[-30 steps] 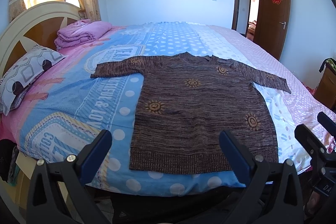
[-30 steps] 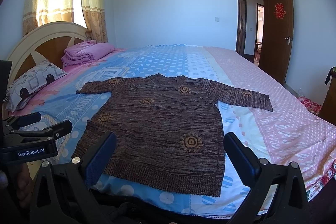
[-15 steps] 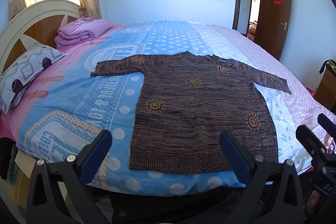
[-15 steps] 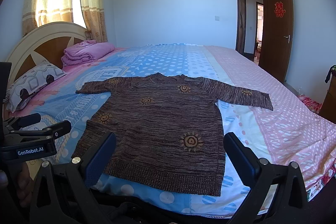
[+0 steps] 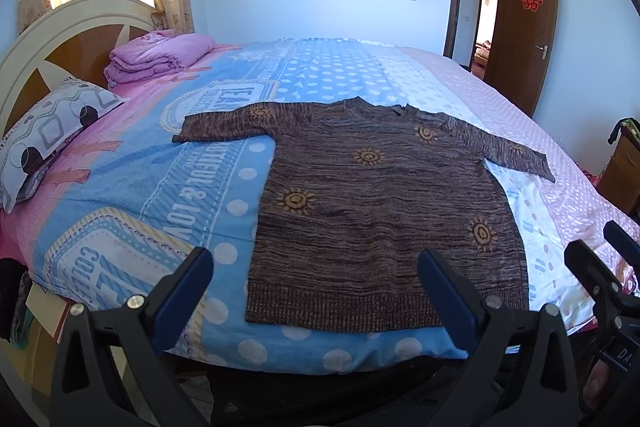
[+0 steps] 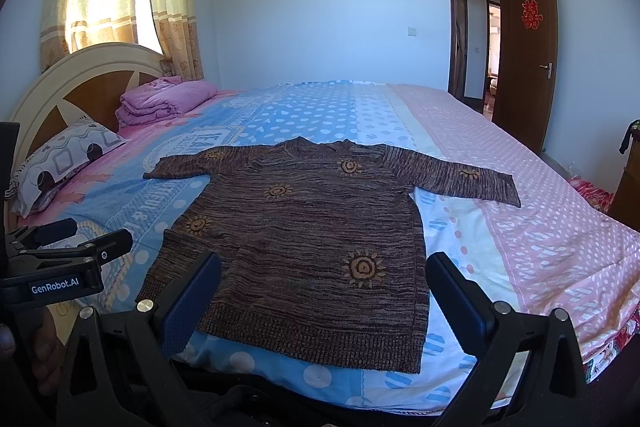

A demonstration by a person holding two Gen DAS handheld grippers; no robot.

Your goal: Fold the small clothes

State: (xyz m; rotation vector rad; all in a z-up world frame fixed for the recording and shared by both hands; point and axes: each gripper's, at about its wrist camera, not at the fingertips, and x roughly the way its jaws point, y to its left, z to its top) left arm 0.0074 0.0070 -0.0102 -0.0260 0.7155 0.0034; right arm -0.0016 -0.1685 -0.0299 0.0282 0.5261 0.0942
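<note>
Both tongs, left (image 5: 312, 275) and right (image 6: 325, 279), gape wide, holding nothing. Sweater (image 6: 304, 223) lies flat just ahead on the bed (image 6: 540, 227); each tongs' fingertips cover part of its hem

A coarse, matt knitted sweater (image 5: 372, 211) with a ribbed hem is laid on a smooth printed cotton bedsheet (image 5: 132, 187). The left gripper (image 5: 314, 291) and right gripper (image 6: 322, 291) are made of matt black plastic, with textured blue pads (image 6: 188, 303) and shiny metal screws. A glossy wooden door (image 6: 524, 59) is seen.
</note>
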